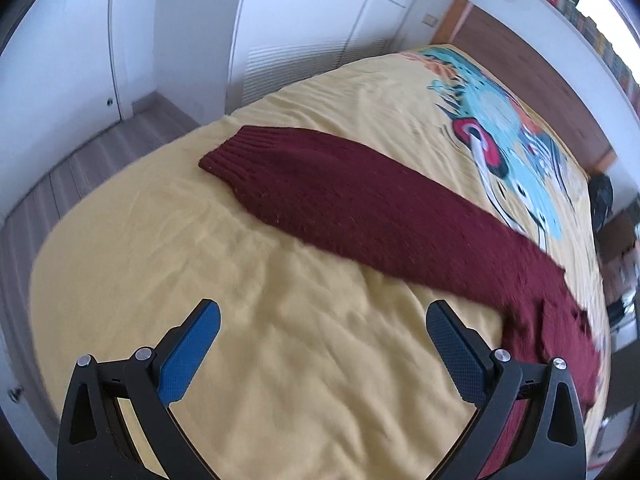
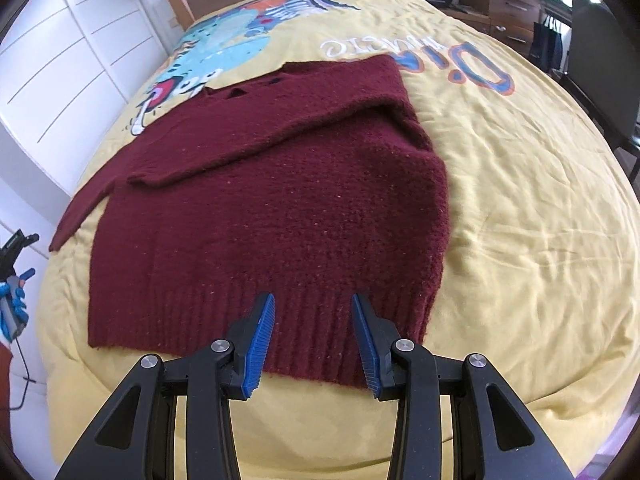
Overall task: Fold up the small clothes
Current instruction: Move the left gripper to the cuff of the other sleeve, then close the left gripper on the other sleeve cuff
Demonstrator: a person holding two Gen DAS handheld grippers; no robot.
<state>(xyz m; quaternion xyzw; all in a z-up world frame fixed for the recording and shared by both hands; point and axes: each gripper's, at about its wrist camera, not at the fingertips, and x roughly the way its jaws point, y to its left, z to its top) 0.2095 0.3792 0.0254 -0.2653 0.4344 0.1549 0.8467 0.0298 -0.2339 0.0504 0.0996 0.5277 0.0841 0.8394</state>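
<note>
Maroon knit sweater point(image 2: 272, 216) lies flat on the yellow bedspread point(image 2: 520, 208), one sleeve point(image 1: 360, 196) outstretched. My left gripper point(image 1: 320, 344) hangs wide open and empty above bare spread; my right gripper point(image 2: 313, 336) is half-open over the ribbed hem point(image 2: 320, 320). Risk: pinching only the top layer, so the fold drags askew.

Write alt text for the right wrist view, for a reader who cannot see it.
A dark red knitted sweater lies flat on a yellow printed bedspread, one sleeve folded across its chest. The right hand-held gripper is open, its blue fingertips over the ribbed hem at the near edge, gripping nothing. The left hand-held gripper shows at the far left edge.
</note>
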